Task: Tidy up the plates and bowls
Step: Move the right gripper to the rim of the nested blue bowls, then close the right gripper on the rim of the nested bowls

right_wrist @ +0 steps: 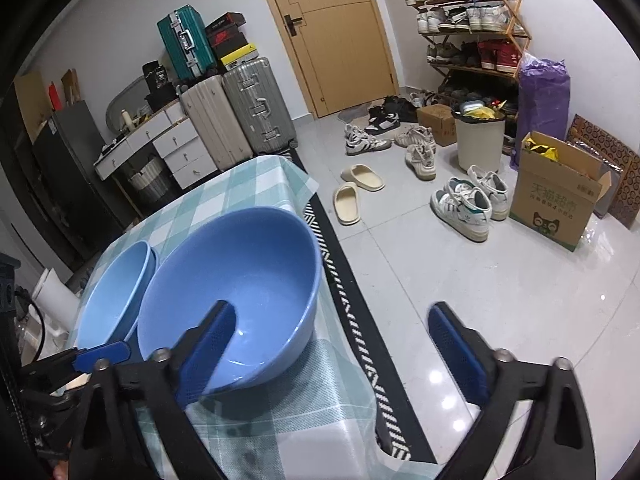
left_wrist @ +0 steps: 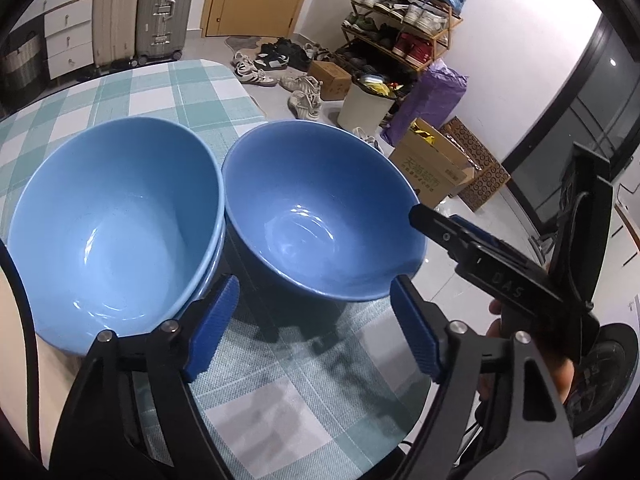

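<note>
A darker blue bowl (left_wrist: pixel 320 216) stands on the checked tablecloth (left_wrist: pixel 160 92), rim to rim with a stack of two lighter blue bowls (left_wrist: pixel 116 216) on its left. My left gripper (left_wrist: pixel 316 320) is open, its blue pads just in front of the darker bowl, one on each side of its near rim. My right gripper (right_wrist: pixel 332 344) is open; its left pad (right_wrist: pixel 208 348) reaches over the near rim of the darker bowl (right_wrist: pixel 240 280), its right pad hangs over the floor. The stack shows further left in the right wrist view (right_wrist: pixel 116 292). The right gripper also shows in the left wrist view (left_wrist: pixel 436 224).
The bowls stand near the table's right edge (right_wrist: pixel 320 320), above a striped mat (right_wrist: pixel 360 340). On the floor are shoes (right_wrist: pixel 464 200), slippers, a cardboard box (right_wrist: pixel 556 200), a white bin (right_wrist: pixel 480 140) and a shoe rack (right_wrist: pixel 472 28). Suitcases (right_wrist: pixel 256 108) stand beyond the table.
</note>
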A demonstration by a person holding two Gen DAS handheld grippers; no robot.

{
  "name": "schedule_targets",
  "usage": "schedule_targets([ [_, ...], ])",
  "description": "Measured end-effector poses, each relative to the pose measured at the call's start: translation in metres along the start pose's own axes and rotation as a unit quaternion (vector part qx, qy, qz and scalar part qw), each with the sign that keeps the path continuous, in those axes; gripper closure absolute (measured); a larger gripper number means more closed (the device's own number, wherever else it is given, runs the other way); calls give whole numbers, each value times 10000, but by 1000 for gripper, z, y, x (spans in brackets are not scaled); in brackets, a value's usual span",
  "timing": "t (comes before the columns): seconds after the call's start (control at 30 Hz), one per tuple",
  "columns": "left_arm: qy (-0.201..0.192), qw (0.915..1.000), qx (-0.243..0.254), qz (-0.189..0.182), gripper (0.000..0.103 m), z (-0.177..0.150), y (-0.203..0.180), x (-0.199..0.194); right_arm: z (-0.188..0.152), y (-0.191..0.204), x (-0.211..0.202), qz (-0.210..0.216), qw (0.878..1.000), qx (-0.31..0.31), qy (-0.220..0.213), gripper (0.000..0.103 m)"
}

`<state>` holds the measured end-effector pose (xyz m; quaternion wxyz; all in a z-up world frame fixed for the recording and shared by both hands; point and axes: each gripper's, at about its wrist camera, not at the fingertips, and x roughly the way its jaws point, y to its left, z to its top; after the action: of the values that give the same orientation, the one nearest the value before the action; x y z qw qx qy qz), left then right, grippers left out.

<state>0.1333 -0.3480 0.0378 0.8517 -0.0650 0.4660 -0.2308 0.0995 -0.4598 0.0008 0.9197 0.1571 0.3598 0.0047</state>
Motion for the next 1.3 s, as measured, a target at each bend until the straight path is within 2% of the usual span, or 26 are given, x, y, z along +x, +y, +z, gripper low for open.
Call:
schedule_targets([
  [0.03, -17, 10000, -11, 27, 32, 1, 0, 1, 0, 0, 2, 31, 10000, 0, 16, 25],
  [0.1, -30, 10000, -39, 85, 34, 1, 1, 3, -1, 0, 8, 67, 10000, 48, 55, 27],
  [0.2, -62, 9999, -13, 124, 36, 3, 0, 5, -3, 0, 12, 212, 9997, 127, 35, 38],
  [0.27, -84, 9999, 37, 141, 38, 3, -1, 6, -3, 0, 14, 255, 9995, 180, 6, 39],
  [0.33, -49, 9998, 62, 167, 39, 3, -2, 9, -4, 0, 17, 295, 9994, 184, 21, 53],
  [0.63, -60, 9997, 67, 247, 46, 4, -4, 14, -5, 2, 24, 341, 9992, 205, 22, 64],
  [0.9, -44, 9992, 87, 392, 63, 5, -2, 22, -5, 8, 31, 382, 9991, 155, -54, 74],
  [1.03, -143, 9986, 198, 467, 63, 4, -5, 22, -6, 11, 32, 393, 9992, 102, -30, 78],
  [1.3, -145, 9979, 342, 528, 64, 5, -7, 26, -7, 14, 30, 360, 9993, 83, -38, 78],
])
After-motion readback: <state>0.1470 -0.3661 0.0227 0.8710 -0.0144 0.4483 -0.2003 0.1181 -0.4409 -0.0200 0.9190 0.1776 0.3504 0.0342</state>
